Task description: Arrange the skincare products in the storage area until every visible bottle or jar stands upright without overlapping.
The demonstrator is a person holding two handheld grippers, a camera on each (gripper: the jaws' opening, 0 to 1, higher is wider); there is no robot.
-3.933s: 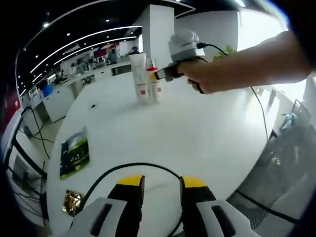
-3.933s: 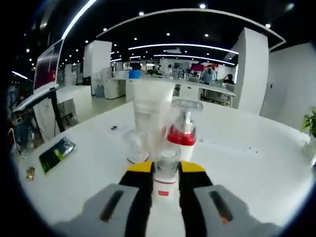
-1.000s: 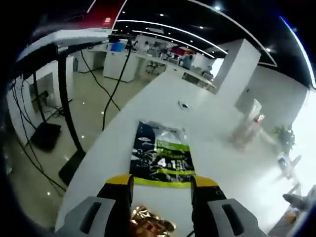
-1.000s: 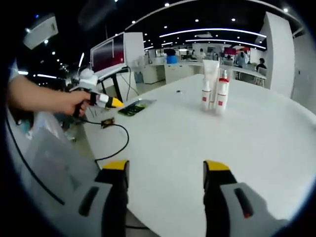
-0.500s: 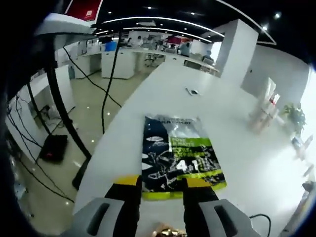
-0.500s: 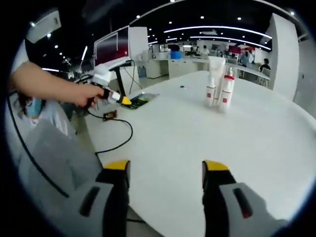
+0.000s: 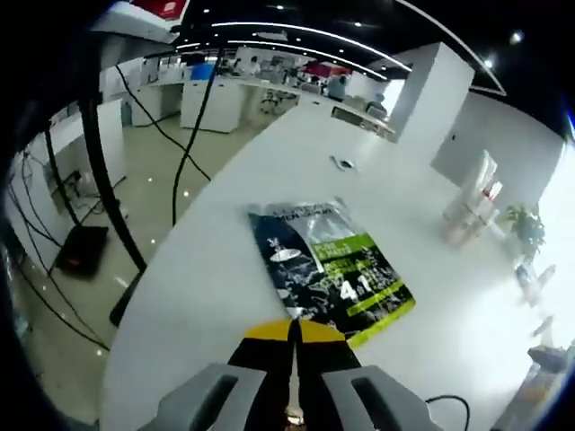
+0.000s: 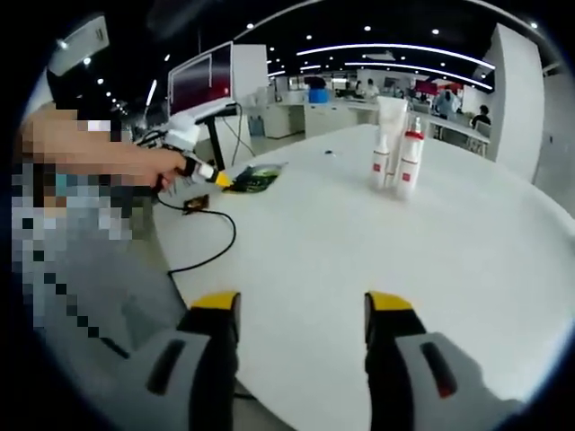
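Note:
Three skincare items stand upright together on the white round table [image 8: 467, 251]: a tall white tube [image 8: 391, 121], a small white bottle [image 8: 380, 169] and a red-banded pump bottle [image 8: 409, 166]. In the left gripper view they are a pale blur [image 7: 467, 211] at the far right. My right gripper [image 8: 299, 310] is open over the near table edge, holding nothing. A dark packet with green print [image 7: 328, 269] lies flat, and my left gripper [image 7: 292, 330] is shut on its near edge. A hand holds that left gripper [image 8: 193, 162] at the packet [image 8: 256, 178].
A black cable [image 8: 216, 242] curls across the table near a small gold wrapper [image 8: 193, 205]. A small dark item [image 7: 341, 163] lies beyond the packet. The table edge drops to the floor with stands and cables [image 7: 99, 206] on the left. Desks and a white pillar [image 8: 517, 108] stand behind.
My left gripper's jaws have come together on the packet's near edge, and the packet now lies turned in that view. The right gripper stays open and hardly moves.

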